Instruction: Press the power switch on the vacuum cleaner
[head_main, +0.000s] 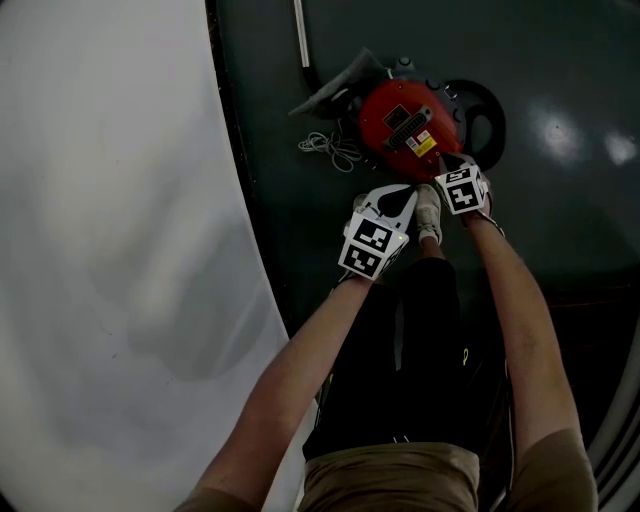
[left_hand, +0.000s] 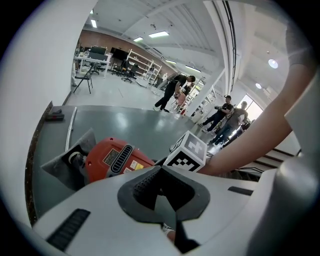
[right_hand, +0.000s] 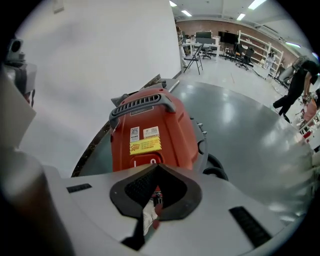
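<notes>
A red vacuum cleaner (head_main: 405, 125) stands on the dark floor just ahead of my feet. In the right gripper view its body (right_hand: 150, 130) fills the middle, with a grey handle, a yellow sticker and a red rocker switch (right_hand: 145, 162) marked I and O. My right gripper (head_main: 447, 168) is shut, and its tips (right_hand: 157, 167) sit right at the switch's lower edge. Whether they touch it is hidden. My left gripper (head_main: 397, 197) is also shut on nothing, a little left of and short of the vacuum (left_hand: 112, 159). The left gripper's tips (left_hand: 161, 169) point past the right gripper's marker cube (left_hand: 191, 151).
A white wall panel (head_main: 110, 250) fills the left. A coiled cord (head_main: 326, 148), a grey nozzle (head_main: 338, 88) and a black hose (head_main: 487, 115) lie around the vacuum. My shoe (head_main: 428, 212) is between the grippers. Several people (left_hand: 172, 92) stand far off.
</notes>
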